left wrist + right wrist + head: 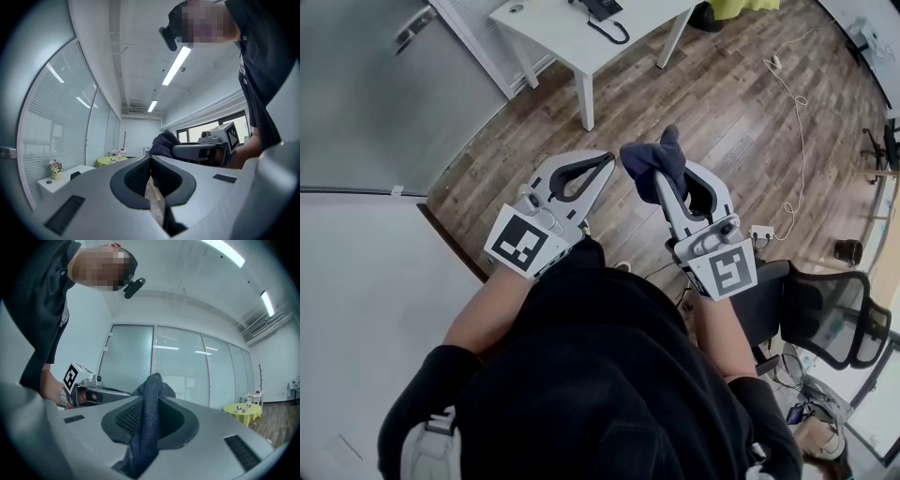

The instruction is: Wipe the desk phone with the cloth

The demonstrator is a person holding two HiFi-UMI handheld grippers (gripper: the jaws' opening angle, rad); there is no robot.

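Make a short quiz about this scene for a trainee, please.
1. True or false: the left tongs hold the cloth.
2. Where is the phone? A on the floor; B on the white table; C on the chair.
3. Fill in: the left tongs are shut and hold ____.
Key: 1 false, the right tongs grip the cloth; 2 B; 3 nothing.
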